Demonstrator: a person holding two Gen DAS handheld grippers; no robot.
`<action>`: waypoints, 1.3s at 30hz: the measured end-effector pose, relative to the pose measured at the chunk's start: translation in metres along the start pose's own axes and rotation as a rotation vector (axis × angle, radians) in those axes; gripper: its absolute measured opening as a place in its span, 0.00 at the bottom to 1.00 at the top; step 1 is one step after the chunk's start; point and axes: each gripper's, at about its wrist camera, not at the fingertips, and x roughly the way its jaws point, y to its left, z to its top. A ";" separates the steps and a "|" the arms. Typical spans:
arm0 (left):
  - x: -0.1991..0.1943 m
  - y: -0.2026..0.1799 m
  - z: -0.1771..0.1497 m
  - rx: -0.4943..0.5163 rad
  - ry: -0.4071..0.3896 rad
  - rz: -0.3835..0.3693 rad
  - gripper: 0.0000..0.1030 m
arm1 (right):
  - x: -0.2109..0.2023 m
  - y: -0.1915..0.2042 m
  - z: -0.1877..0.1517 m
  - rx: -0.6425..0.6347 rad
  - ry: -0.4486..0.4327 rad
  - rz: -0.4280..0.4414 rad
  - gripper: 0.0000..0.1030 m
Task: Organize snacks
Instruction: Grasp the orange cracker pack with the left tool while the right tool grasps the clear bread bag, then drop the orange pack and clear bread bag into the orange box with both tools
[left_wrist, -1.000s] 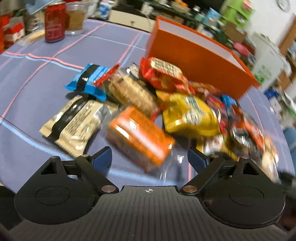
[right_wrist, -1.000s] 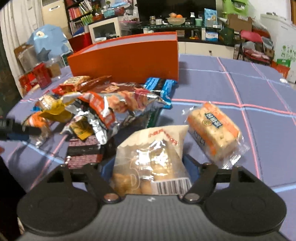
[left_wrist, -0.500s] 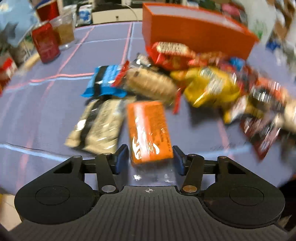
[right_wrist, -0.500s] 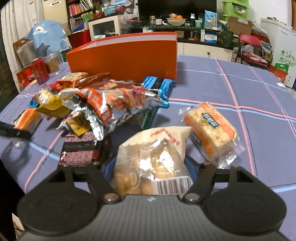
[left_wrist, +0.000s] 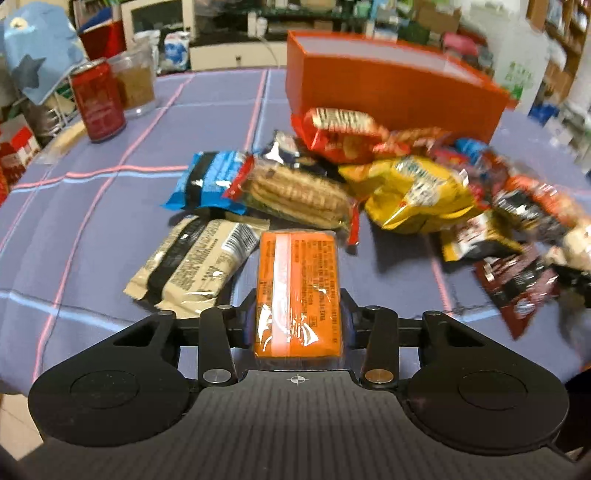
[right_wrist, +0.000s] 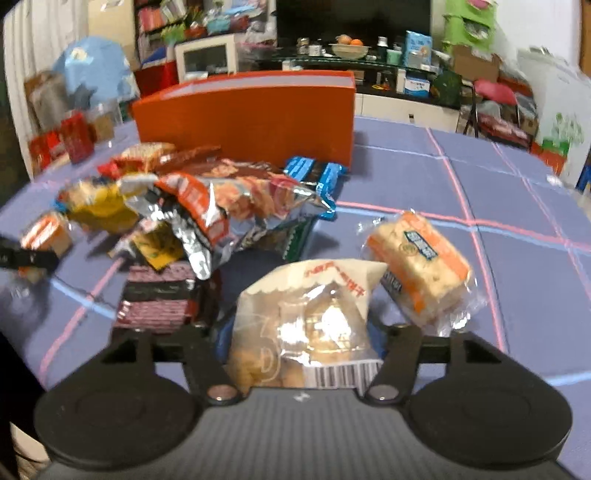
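While your left tongs (left_wrist: 297, 314) are clamped on the orange snack pack (left_wrist: 297, 288) low over the surface (left_wrist: 110, 184), lift it straight up before swinging toward the orange box (left_wrist: 391, 92) behind the snack pile (left_wrist: 388, 184). Your right tongs (right_wrist: 301, 332) are closing around the clear-windowed pastry bag (right_wrist: 306, 317); let them seat squarely, gently, so the contents don't crush.

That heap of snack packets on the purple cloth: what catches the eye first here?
The orange box standing behind the jumbled snack pile. Nearest, the left gripper is clamped on an orange packet, while the right gripper is closing around a pale bag.
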 end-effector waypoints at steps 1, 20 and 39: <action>-0.007 0.004 0.000 -0.015 -0.004 -0.023 0.07 | -0.006 -0.001 0.000 0.024 -0.012 0.010 0.61; 0.018 -0.002 0.179 -0.124 -0.172 -0.169 0.07 | 0.049 0.010 0.196 -0.008 -0.224 0.116 0.61; 0.059 -0.011 0.193 -0.073 -0.193 -0.219 0.37 | 0.091 0.007 0.204 -0.004 -0.215 0.165 0.92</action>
